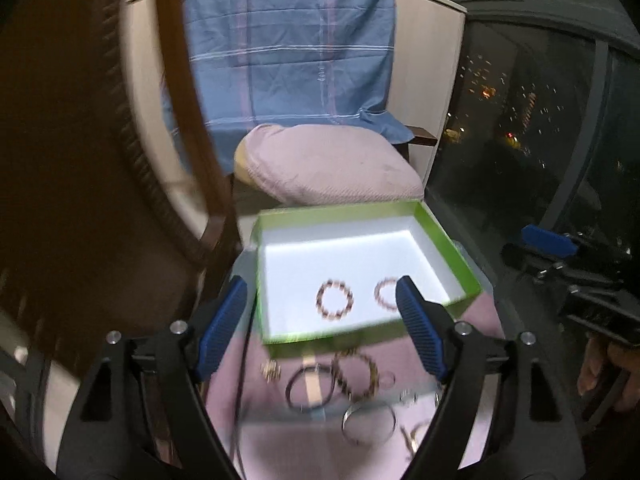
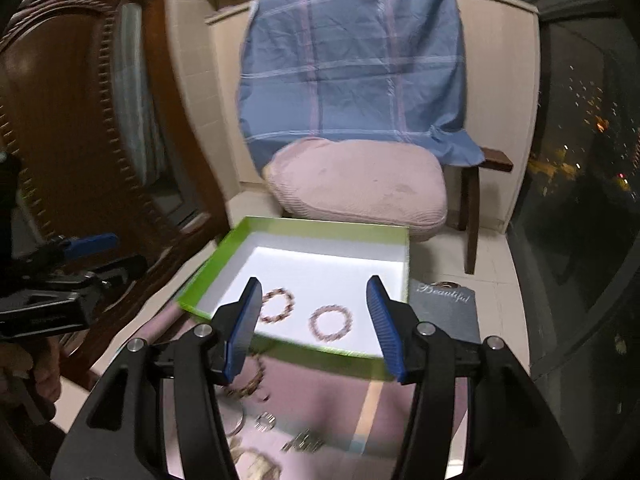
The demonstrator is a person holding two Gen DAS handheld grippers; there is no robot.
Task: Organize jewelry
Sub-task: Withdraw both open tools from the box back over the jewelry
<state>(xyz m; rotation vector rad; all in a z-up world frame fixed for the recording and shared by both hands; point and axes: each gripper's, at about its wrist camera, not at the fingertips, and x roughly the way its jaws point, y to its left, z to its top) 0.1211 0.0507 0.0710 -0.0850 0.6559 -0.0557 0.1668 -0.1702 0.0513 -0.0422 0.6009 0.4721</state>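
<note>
Left wrist view looks down over a green box lid with a white floor, where two beaded bracelets lie apart: a darker one near the middle and a paler one partly hidden behind the right blue pad. The left gripper stands wide apart with nothing between its jaws, probably because its piece is already dropped in the box. On the pink cloth nearer the camera wait the unsorted pieces: a dark bangle, a beaded hoop and a silver bangle. Only this view shows those bangles clearly. The right wrist view shows the right gripper parted and empty too, both bracelets unobstructed, plus a grey card lettered "Beautiful" beside the box, and the left gripper off to the side.
</note>
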